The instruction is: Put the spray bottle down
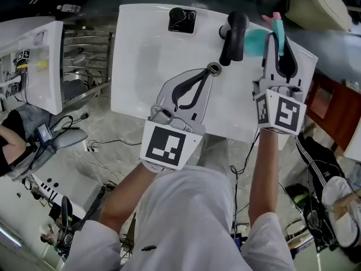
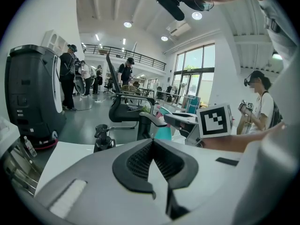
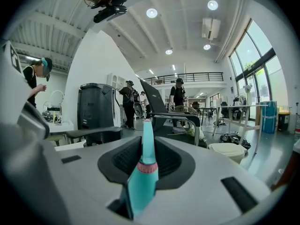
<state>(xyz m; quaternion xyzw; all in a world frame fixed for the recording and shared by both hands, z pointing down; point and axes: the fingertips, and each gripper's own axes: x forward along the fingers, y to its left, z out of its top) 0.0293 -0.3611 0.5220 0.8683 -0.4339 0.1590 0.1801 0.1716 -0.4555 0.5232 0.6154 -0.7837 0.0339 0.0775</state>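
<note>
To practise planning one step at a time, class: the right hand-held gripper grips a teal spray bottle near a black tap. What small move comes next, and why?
Probably lower the right hand-held gripper, jaws closed, until the spray bottle rests on the white top. It is clamped over that top's right end beside the black tap, and whether its base touches cannot be seen.

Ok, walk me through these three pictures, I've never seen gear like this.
No robot here: a person holds a two-jaw gripper in each hand. The head view looks down from their head at a white surface with a small black object on it. The other two cameras ride on the grippers, looking along their jaws. The left gripper is closed and empty. The right gripper is clamped on a teal spray bottle.
</note>
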